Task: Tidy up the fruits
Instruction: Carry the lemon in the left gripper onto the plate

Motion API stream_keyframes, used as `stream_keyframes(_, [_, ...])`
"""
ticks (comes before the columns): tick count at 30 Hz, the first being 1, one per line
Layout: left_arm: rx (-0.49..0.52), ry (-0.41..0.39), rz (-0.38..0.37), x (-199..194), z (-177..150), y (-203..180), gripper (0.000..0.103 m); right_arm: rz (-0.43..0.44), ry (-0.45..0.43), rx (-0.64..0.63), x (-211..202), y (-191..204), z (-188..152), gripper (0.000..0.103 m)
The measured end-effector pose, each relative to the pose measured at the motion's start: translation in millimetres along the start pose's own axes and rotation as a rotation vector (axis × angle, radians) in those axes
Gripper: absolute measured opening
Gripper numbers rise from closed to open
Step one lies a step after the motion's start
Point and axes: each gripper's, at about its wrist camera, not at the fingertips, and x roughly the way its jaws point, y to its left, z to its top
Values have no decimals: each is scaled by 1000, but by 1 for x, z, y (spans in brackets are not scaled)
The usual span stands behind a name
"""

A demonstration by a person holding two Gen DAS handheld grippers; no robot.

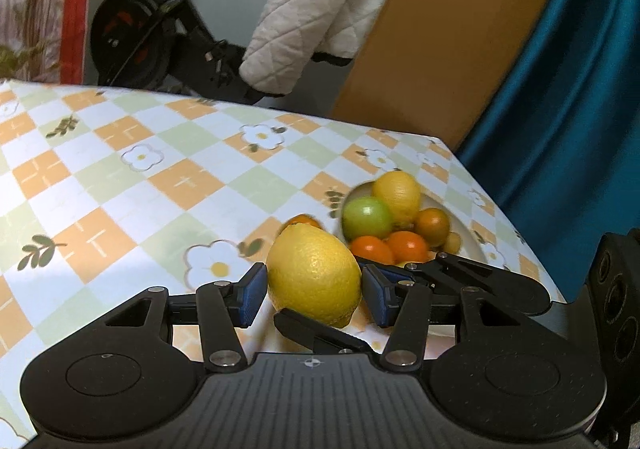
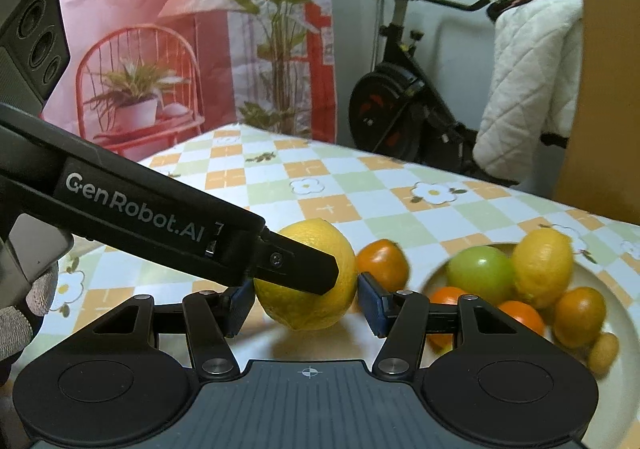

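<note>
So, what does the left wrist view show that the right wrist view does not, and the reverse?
Only the left wrist view shows the teal curtain. Only the right wrist view shows the red chair backdrop and a gloved hand. Both show the large lemon held between fingers, the plate of fruit, the exercise bike and the checked tablecloth.

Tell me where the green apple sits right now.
The green apple lies in the white bowl at the right of both views, against a lemon, with oranges in front.
</note>
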Motion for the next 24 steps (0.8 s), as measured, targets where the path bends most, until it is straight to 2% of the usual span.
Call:
stream_keyframes(9, [104, 8, -21, 5, 3, -49, 54, -50, -78, 78, -45, -28, -13, 52])
stream_keyframes(20, [220, 34, -64, 35, 5, -118, 54, -159, -143, 203, -86, -92, -39, 52])
stream_keyframes(24, [242, 52, -70, 51, 6, -131, 54, -194, -152, 250, -88, -114, -48, 52])
